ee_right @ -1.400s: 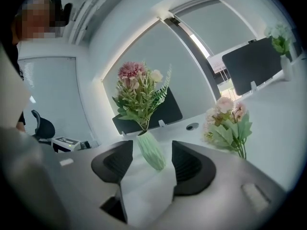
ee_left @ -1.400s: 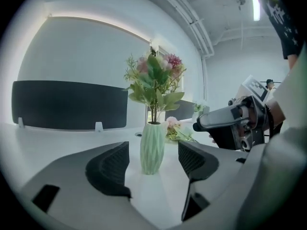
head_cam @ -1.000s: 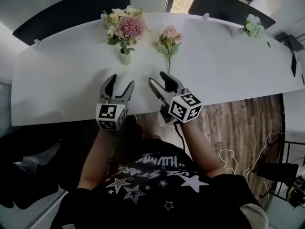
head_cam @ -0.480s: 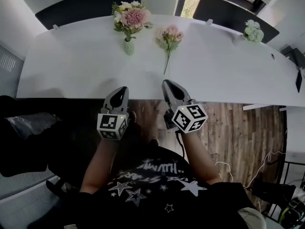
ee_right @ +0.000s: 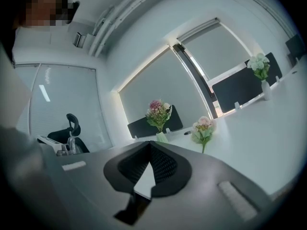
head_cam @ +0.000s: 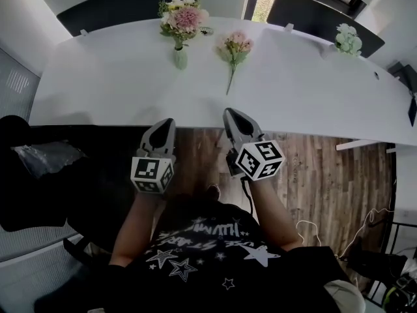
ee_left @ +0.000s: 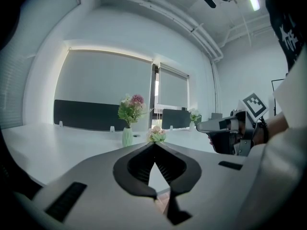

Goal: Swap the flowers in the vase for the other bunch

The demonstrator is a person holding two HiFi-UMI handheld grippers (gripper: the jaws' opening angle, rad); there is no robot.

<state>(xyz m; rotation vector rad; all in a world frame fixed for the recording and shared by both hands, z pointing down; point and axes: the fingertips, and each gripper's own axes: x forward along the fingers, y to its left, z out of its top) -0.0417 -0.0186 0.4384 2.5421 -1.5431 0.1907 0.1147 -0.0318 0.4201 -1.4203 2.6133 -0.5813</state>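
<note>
A pale green vase (head_cam: 180,58) holding a pink and cream bouquet (head_cam: 182,17) stands at the far side of the white table (head_cam: 98,90). A loose pink bunch (head_cam: 234,47) lies to its right, its stem towards me. Both grippers hover short of the table's near edge, over the floor. My left gripper (head_cam: 167,123) and right gripper (head_cam: 230,114) have just been closing and are shut with nothing between them. In the left gripper view the vase (ee_left: 127,137) and the loose bunch (ee_left: 156,134) lie beyond the closed tips (ee_left: 154,144). The right gripper view shows the vase (ee_right: 161,137) and the bunch (ee_right: 203,128) beyond its tips (ee_right: 149,143).
A second vase of white flowers (head_cam: 346,38) stands at the table's far right. Dark chairs (head_cam: 130,5) line the far side. Wooden floor (head_cam: 313,168) lies under my grippers, a black bag (head_cam: 39,168) to the left, an office chair (ee_right: 72,128) beyond.
Both grippers stood open over the table's near edge; they have since shut and drawn back off the table towards me. The flowers have not moved.
</note>
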